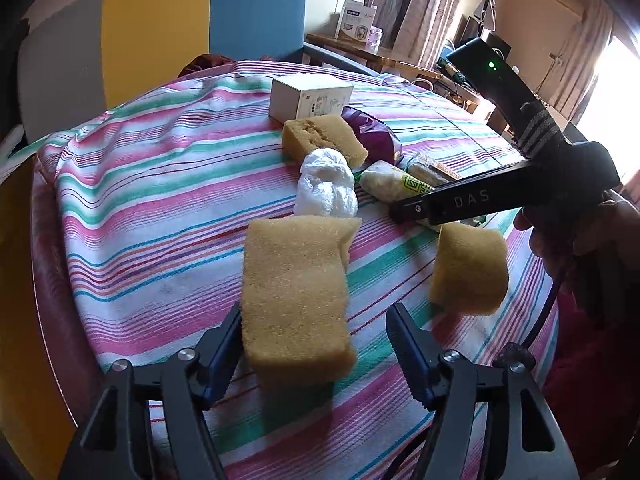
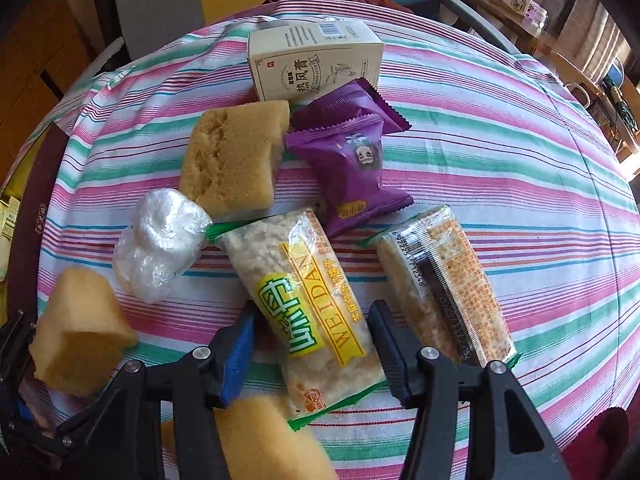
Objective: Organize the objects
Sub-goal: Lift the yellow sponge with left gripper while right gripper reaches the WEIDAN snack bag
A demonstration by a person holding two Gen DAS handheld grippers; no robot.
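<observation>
The left gripper [image 1: 316,344] is sitting open around a tan spongy block [image 1: 294,292], and the right gripper [image 2: 310,354] is sitting open around a clear crumbly snack packet [image 2: 308,304] on the striped cloth [image 2: 500,168].

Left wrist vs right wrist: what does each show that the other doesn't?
Left wrist only: the right gripper's body from outside, above a sponge piece.

Right wrist only: WEIDAN snack pack between the right jaws, barcode-side cracker pack in full.

Both: striped tablecloth, white box, purple packet, plastic wrap bundle, far sponge.
</observation>
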